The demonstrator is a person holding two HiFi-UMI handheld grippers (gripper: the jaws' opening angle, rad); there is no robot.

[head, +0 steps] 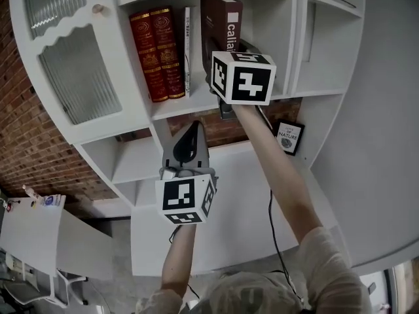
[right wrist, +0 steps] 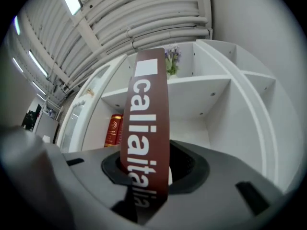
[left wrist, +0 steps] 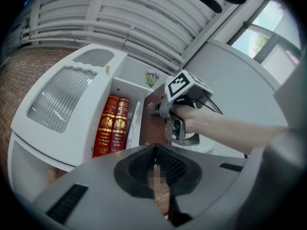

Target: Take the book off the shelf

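Note:
A brown book (head: 219, 18) with white lettering stands tilted in the upper compartment of the white shelf (head: 190, 103). My right gripper (head: 221, 61) is shut on its lower spine. The right gripper view shows that book (right wrist: 146, 109) running up from between the right gripper's (right wrist: 146, 176) pads. My left gripper (head: 188, 139) hangs lower, below the shelf board, jaws shut with nothing in them. From the left gripper (left wrist: 154, 164) I see the brown book (left wrist: 152, 123) and the right hand beside it.
Two red books (head: 157, 54) and a thin white book (head: 188, 51) stand left of the brown one. A ribbed-glass cabinet door (head: 72, 70) is at the left. A small framed picture (head: 289, 137) sits lower right. A potted plant (right wrist: 171, 61) stands on the shelf above.

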